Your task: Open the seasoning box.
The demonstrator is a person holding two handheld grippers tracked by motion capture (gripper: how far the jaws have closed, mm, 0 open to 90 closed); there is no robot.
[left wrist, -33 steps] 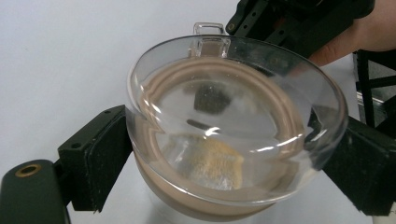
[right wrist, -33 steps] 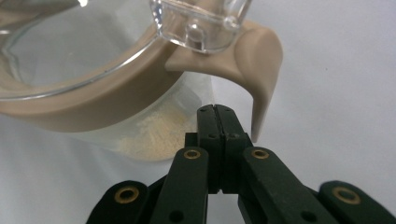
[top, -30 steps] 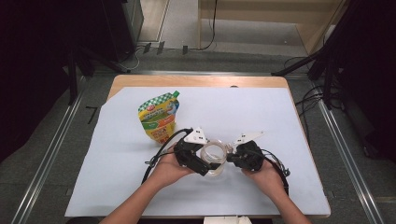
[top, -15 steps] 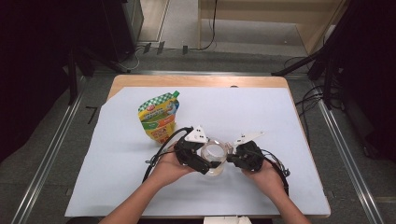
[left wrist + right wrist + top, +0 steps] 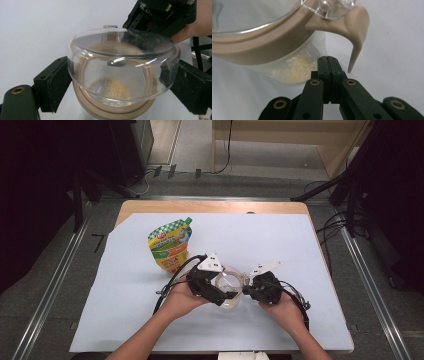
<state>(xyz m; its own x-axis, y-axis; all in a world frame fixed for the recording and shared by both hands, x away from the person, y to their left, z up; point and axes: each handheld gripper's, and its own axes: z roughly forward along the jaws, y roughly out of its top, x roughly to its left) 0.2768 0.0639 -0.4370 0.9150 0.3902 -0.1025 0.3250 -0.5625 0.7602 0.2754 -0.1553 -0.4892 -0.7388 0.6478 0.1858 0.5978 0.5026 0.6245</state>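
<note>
Jar (image 5: 231,287), clear with a beige collar and a clear flip lid, sits near the front middle of the table (image 5: 280,245), and we hold it between our two hands. Largest in the scene is that table, covered by a pale sheet. On it, left of and behind the jar and well apart from it, lies a green and yellow pouch (image 5: 171,245).

Our left gripper (image 5: 120,82) clasps the jar across its width, one black jaw pressing each side just under the lid (image 5: 125,47). Our right gripper (image 5: 328,60) has its jaws clenched together with nothing between them. Its tip rests just below the jar's beige latch tab (image 5: 357,35), close to it; we cannot tell whether it touches.

Inside the jar, a small heap of tan powder (image 5: 111,87) lies at the bottom.

We judge the work to be at its start: the jar is steadied, the lid looks down, and the latch is not yet lifted. Opening it remains, and the pouch is untouched.
</note>
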